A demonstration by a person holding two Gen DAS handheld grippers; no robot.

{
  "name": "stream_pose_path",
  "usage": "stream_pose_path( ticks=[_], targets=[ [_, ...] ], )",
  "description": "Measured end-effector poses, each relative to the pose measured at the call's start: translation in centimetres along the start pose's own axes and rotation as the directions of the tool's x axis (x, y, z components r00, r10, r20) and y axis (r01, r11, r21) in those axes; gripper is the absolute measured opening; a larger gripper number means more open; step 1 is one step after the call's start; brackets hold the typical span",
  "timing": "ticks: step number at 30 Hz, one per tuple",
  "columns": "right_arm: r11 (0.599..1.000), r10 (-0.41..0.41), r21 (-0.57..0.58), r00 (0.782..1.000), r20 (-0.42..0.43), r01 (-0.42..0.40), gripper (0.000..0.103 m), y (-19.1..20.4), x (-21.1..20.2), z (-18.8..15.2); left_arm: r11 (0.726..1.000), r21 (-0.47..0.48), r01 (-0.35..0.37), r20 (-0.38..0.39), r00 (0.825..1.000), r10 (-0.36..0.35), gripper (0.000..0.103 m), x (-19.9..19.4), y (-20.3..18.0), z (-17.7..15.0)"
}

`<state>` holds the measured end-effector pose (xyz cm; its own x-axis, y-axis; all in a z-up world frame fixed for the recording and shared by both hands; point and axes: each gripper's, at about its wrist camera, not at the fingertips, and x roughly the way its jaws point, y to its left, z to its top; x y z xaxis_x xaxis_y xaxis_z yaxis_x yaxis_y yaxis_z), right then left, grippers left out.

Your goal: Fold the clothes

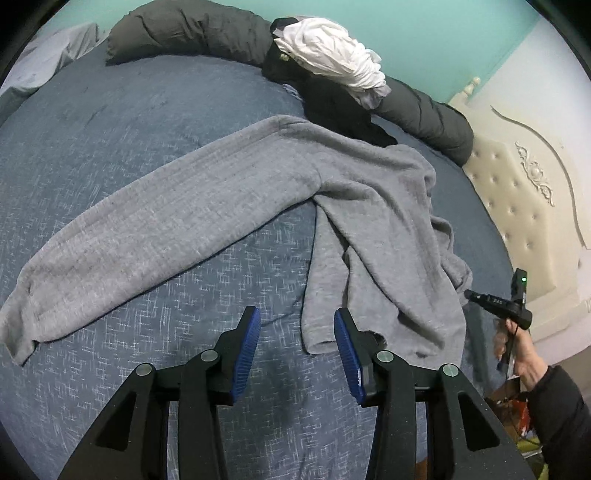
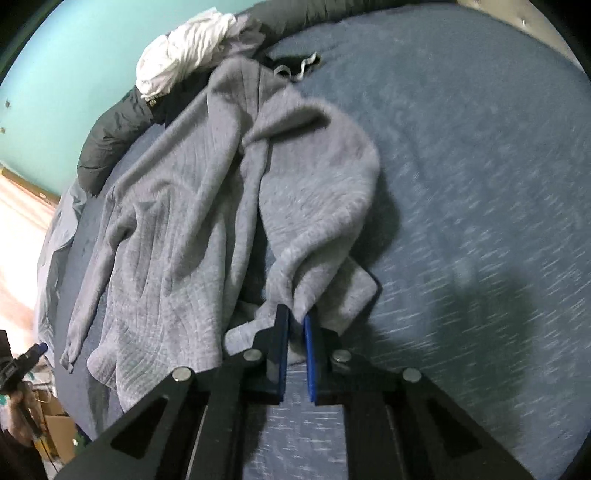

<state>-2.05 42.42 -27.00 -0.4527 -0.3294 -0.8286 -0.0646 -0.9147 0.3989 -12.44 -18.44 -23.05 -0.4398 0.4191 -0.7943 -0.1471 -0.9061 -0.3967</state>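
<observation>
A grey long-sleeved sweater (image 1: 229, 199) lies on the blue bed cover (image 1: 110, 122), one sleeve stretched out to the left, its body rumpled toward the right. My left gripper (image 1: 297, 325) is open and empty, hovering just above the cover near the sweater's lower hem. In the right wrist view my right gripper (image 2: 296, 317) is shut on the cuff end of the other grey sleeve (image 2: 317, 177) and holds it lifted, folded over the sweater body (image 2: 166, 229).
A pile of white (image 1: 332, 55) and black (image 1: 332, 107) clothes sits at the far edge of the bed on a rolled dark duvet (image 1: 184, 33). A cream tufted headboard (image 1: 524, 206) stands at the right. Cardboard boxes (image 2: 55, 432) lie on the floor.
</observation>
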Motion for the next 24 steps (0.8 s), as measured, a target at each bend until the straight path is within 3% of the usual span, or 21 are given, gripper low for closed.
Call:
stream_pose_path(
  ticks=[9,15,18,21,24],
  targets=[
    [0.99,-0.123,-0.056,0.983,0.138,0.132,0.006,-3.9,-8.9,2.0,1.0,-0.008,0.015,0.007,1.0,-0.015,0.045,-0.8,-0.4,-0.7],
    [0.961,-0.249,-0.067,0.945,0.214,0.269,0.006,-6.3,-13.9,4.7,1.0,0.004,0.004,0.003,1.0,-0.004,0.045,-1.1,-0.8,-0.9],
    [0.954,-0.266,-0.071,0.932,0.247,0.291,0.006,-7.1,-16.0,5.9,1.0,0.007,0.002,0.002,1.0,-0.002,0.045,-1.1,-0.9,-1.1],
    [0.957,-0.237,-0.117,0.948,0.211,0.266,0.006,-7.0,-15.8,5.6,1.0,0.004,0.002,-0.005,1.0,-0.002,0.045,-0.7,-1.1,-1.3],
    [0.935,-0.254,-0.22,0.958,0.132,0.278,0.006,-6.2,-12.7,3.8,1.0,-0.001,0.005,-0.017,1.0,-0.005,0.045,-0.2,-1.3,-1.6]
  ],
)
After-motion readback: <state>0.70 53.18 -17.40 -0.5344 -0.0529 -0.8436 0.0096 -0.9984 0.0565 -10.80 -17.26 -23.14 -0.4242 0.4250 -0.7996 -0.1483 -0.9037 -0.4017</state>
